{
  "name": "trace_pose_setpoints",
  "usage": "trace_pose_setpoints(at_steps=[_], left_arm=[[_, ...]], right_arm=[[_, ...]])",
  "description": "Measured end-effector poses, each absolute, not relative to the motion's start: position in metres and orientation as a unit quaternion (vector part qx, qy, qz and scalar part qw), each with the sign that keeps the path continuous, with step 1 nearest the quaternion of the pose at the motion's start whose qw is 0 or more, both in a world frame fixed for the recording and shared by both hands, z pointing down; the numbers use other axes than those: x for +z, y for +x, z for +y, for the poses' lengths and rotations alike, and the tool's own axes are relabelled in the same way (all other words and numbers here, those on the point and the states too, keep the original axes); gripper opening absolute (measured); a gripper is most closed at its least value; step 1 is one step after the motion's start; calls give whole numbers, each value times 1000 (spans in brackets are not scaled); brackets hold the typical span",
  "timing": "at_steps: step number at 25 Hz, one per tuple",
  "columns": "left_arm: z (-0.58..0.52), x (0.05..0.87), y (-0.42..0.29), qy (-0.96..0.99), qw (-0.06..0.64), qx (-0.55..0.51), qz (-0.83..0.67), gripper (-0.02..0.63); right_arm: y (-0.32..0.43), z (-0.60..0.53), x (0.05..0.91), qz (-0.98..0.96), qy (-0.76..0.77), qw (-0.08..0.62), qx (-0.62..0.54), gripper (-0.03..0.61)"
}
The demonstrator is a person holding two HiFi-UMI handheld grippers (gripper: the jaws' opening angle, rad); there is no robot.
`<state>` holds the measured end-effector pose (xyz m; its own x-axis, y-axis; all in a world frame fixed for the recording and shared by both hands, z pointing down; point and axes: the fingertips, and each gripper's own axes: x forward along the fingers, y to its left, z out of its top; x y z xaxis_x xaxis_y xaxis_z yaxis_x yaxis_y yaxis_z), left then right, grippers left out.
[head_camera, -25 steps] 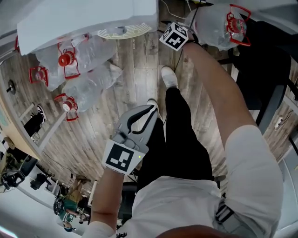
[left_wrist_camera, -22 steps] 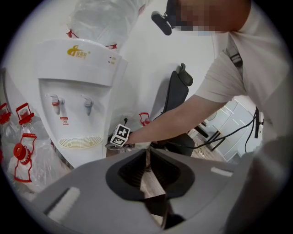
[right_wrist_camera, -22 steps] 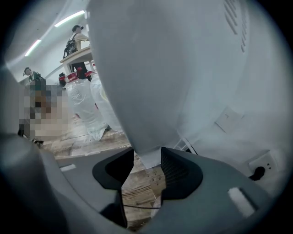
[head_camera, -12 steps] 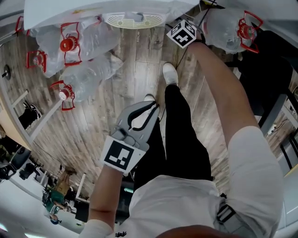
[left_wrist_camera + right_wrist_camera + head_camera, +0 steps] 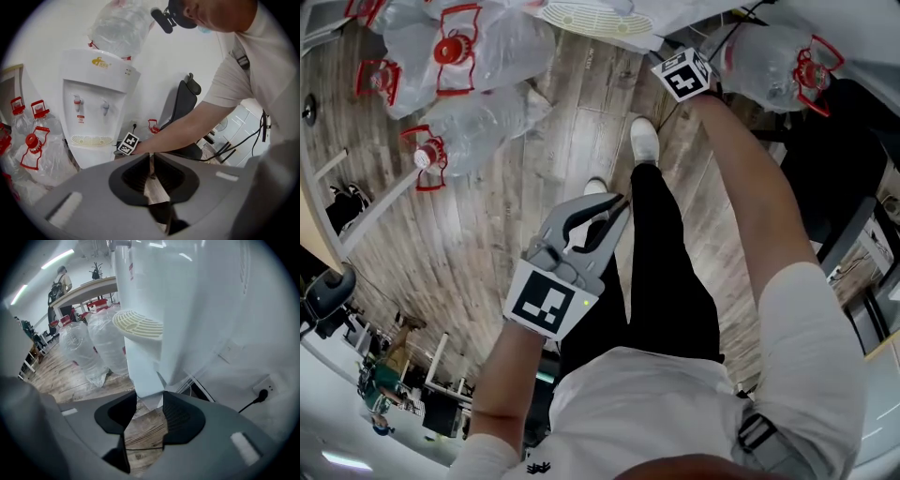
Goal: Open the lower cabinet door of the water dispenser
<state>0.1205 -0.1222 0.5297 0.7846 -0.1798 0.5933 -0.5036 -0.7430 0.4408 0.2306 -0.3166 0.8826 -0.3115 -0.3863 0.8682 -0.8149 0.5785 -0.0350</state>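
The white water dispenser (image 5: 96, 101) stands against the wall with a bottle on top. Under its cream drip tray (image 5: 138, 324) hangs the lower cabinet door (image 5: 143, 366), a white panel. In the right gripper view, my right gripper (image 5: 150, 397) is shut on that door's bottom corner, which fills the gap between the jaws. In the head view its marker cube (image 5: 686, 73) sits at the dispenser's foot, jaws hidden beyond it. My left gripper (image 5: 614, 202) hangs back over my legs, shut on nothing; in its own view the left gripper (image 5: 151, 159) shows only a thin slit.
Several empty water bottles (image 5: 478, 56) with red handles lie on the wooden floor left of the dispenser, and another bottle (image 5: 778, 56) lies to its right. A black chair (image 5: 183, 105) stands right of it. A plug sits in the wall socket (image 5: 262, 392). My shoes (image 5: 644, 141) are close to the dispenser.
The head view has tilted, so the dispenser's white body has slid off the top edge. The right gripper stays at the dispenser's foot. The left gripper has barely moved.
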Motion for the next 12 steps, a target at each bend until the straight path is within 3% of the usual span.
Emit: trace_pose_setpoints(at_steps=[12], left_arm=[[-104,525,85,894,306,246,-217,55]], right_arm=[[205,-281,893,-753,395,447,278,166]])
